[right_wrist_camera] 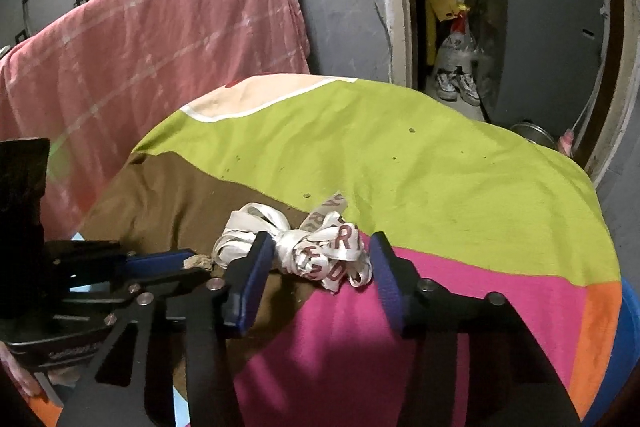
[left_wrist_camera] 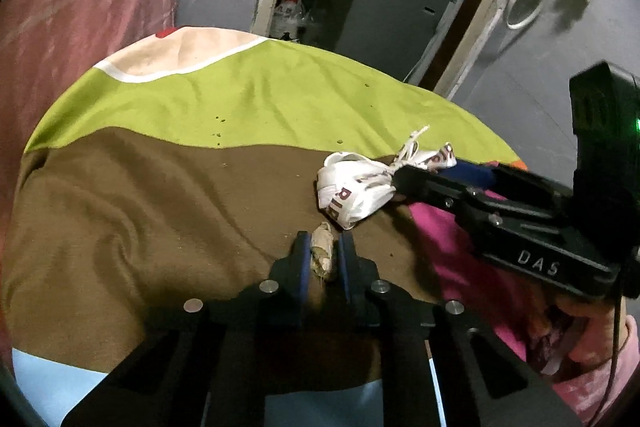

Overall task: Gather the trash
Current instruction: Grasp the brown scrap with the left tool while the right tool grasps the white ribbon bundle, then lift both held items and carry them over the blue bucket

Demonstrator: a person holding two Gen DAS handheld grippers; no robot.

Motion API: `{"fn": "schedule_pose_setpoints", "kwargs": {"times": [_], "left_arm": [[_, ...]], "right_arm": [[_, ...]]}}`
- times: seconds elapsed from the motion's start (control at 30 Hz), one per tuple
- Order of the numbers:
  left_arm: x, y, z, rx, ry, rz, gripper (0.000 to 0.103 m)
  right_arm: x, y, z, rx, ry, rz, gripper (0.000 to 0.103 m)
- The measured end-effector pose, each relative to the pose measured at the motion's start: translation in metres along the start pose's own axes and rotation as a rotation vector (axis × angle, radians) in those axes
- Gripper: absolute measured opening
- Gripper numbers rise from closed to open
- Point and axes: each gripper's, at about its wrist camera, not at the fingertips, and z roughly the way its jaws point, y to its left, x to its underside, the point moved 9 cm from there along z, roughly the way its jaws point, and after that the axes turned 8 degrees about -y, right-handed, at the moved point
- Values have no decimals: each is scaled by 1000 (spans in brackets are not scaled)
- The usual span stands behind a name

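A small crumpled tan scrap of trash sits between the blue-padded fingers of my left gripper, which is shut on it just above the brown part of the cloth. A knotted white plastic bag with red letters lies on the cloth just beyond. In the right wrist view my right gripper is open, its fingers on either side of the bag. The left gripper with the scrap shows at the left there.
A round table covered by a green, brown, pink and orange cloth. A pink blanket hangs behind at left. A doorway with a grey cabinet and shoes lies behind at right.
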Motion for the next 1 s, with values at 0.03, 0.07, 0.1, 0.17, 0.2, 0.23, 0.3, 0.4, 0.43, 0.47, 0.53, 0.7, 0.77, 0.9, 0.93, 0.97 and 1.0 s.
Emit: {"fn": "schedule_pose_setpoints", "kwargs": {"times": [0.03, 0.07, 0.1, 0.17, 0.2, 0.23, 0.3, 0.4, 0.43, 0.47, 0.53, 0.7, 0.77, 0.9, 0.93, 0.97, 1.0], "left_arm": [[0, 1, -1, -4, -3, -5, 11], [0, 2, -3, -15, -8, -5, 11], [-1, 3, -4, -26, -14, -6, 10], [-1, 4, -6, -44, -26, -13, 10], [-2, 6, -8, -56, -35, -18, 10], [-2, 6, -10, -63, -42, -22, 10], [-3, 8, -12, -74, -52, -32, 10], [-6, 11, -16, -86, -69, -49, 10], [-6, 11, -17, -87, -74, -53, 10], [-7, 11, -19, -88, -82, -58, 10], [-9, 10, -24, -91, -98, -59, 10], [-14, -5, -43, -89, -185, -28, 10], [-19, -13, -49, -87, -223, -8, 10], [-29, -32, -64, -69, -304, -8, 10], [-33, -37, -68, -65, -323, -5, 10], [-37, -42, -73, -60, -346, -1, 10], [-40, -48, -79, -55, -373, 3, 10]], "right_arm": [[2, 0, 0, 0, 5, 1, 39], [3, 0, 0, -1, 10, 4, 38], [4, 0, 0, -4, 13, 7, 36], [9, -1, 0, -7, 22, 17, 34], [12, -1, 0, -7, 25, 18, 33], [14, 0, 0, -5, 30, 14, 32], [18, 2, 0, 5, 34, -2, 30], [19, 6, -3, 26, 25, -29, 22], [19, 7, -7, 35, 11, -42, 18], [19, 9, -9, 45, 3, -56, 16], [20, 11, -15, 59, -21, -76, 12], [11, 7, -45, 98, -148, -48, 9], [6, 7, -61, 119, -205, -48, 8], [-5, 7, -97, 163, -316, -53, 8], [-8, 8, -107, 172, -344, -54, 8], [-11, 9, -121, 179, -388, -52, 8], [-14, 10, -132, 193, -421, -55, 8]]}}
